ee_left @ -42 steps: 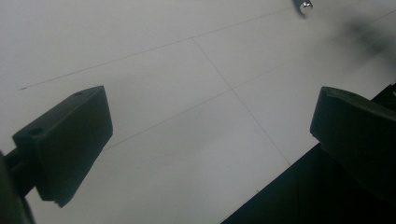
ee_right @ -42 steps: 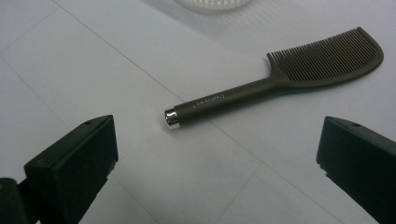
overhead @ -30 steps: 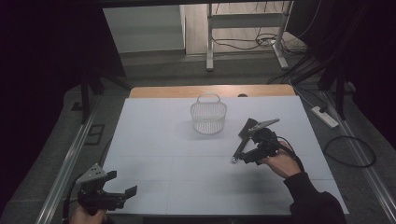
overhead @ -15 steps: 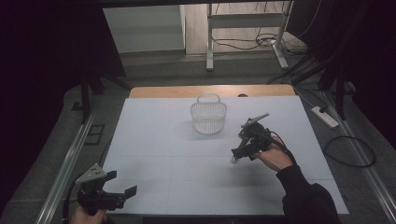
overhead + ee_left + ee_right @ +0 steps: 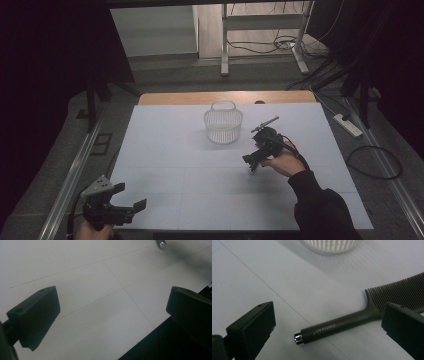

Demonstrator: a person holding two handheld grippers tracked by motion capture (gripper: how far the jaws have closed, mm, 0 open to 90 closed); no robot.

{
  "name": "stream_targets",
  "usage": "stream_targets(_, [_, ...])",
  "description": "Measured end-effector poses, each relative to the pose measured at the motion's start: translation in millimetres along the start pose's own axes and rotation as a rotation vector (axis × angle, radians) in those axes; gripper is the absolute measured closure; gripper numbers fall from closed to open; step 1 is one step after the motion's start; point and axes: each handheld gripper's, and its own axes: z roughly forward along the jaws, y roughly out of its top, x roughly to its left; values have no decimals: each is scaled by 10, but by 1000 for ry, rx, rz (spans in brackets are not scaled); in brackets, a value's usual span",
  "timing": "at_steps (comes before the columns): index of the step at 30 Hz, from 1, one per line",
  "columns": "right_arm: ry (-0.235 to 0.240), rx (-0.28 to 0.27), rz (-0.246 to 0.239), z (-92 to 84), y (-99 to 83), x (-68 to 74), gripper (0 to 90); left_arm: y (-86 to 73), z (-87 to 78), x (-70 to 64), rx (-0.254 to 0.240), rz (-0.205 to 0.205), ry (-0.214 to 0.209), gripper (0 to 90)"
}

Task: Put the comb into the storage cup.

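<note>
On the white table | comb flat between right gripper fingers | fingers released, untouched

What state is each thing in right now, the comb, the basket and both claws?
Comb: flat on the table, ungripped, between the right claw's open jaws.
Basket: upright, apparently empty, apart from the comb.
Right claw: open, low over the comb's handle.
Left claw: open, holding nothing, at the table's near edge.

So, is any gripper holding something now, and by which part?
Nothing is held. The right gripper is open above the comb, which lies flat on the table. The left gripper is open too.
</note>
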Motion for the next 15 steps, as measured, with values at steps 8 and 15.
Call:
stream_targets(8, [9, 23, 7, 108, 83, -10, 0, 0, 0, 2, 0, 0, -2, 0])
stream_targets(15, [11, 51, 1, 205, 143, -21, 1, 0, 1, 6, 0, -3, -2, 0])
